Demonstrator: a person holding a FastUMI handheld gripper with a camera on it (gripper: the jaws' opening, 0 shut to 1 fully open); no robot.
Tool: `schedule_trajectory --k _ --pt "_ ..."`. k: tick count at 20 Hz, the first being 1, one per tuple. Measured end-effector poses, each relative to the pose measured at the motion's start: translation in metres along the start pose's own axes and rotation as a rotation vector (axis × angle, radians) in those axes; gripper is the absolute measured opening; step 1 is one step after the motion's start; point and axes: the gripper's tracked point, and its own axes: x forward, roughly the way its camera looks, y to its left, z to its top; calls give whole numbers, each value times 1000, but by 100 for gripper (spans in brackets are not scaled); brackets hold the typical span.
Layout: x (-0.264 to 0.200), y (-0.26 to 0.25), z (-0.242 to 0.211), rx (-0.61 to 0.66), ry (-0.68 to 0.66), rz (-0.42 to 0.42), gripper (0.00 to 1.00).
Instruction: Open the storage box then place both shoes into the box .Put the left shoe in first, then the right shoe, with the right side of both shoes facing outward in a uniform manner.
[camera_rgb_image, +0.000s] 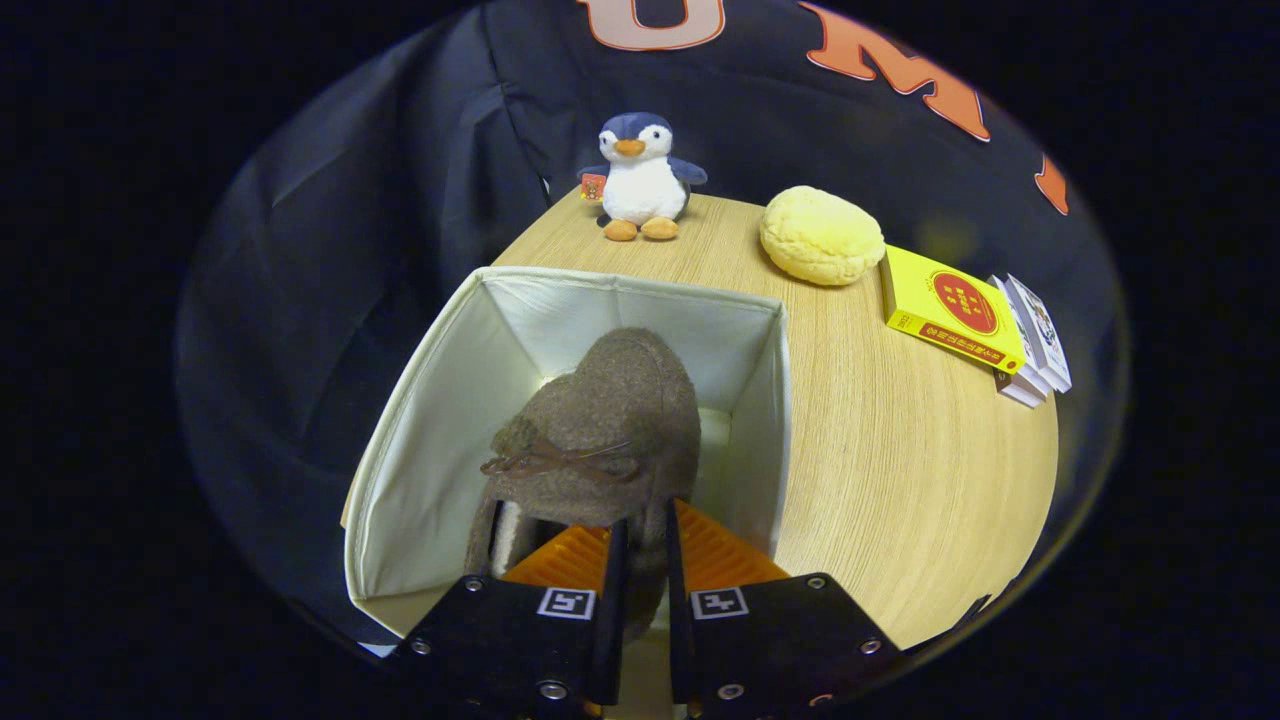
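— While the tool (640, 560) hangs over the storage box (430, 420), what are its fingers doing?

— They are drawn close together and pinch the edge of a brown felt shoe (600, 420), one finger on each side of the material. So the tool is clamped on the shoe.

— And where does the shoe sit?

— Inside the open box, just ahead of the fingers, its rounded toe pointing away toward the box's far wall. A thin brown lace bow (555, 462) lies across its top. I cannot tell whether its sole touches the box floor, nor which shoe of the pair it is.

— What about the box itself?

— It is a pale fabric box with its top open, standing at the near left part of the wooden surface (900, 470). The shoe lies closer to its right wall than its left.

— Anything else on the surface?

— Beyond the box, at the far edge, a plush penguin (642, 175) stands upright. To its right lies a round yellow bun-like cushion (820, 235), and further right a yellow box (950, 312) rests on top of some small white packs (1035, 340), well apart from the storage box.
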Motion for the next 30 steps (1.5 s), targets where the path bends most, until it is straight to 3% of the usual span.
schedule_trajectory --k 4,9,12,16,24,30 --pt "-35 -4 12 51 -51 89 29" --pt "-97 -39 62 40 -286 115 47" --pt "-134 -73 79 68 -393 87 58" --pt "-182 -114 108 88 -573 82 65" --pt "-252 -215 119 121 -816 -58 80" --pt "-318 -247 136 111 -1009 -78 92"
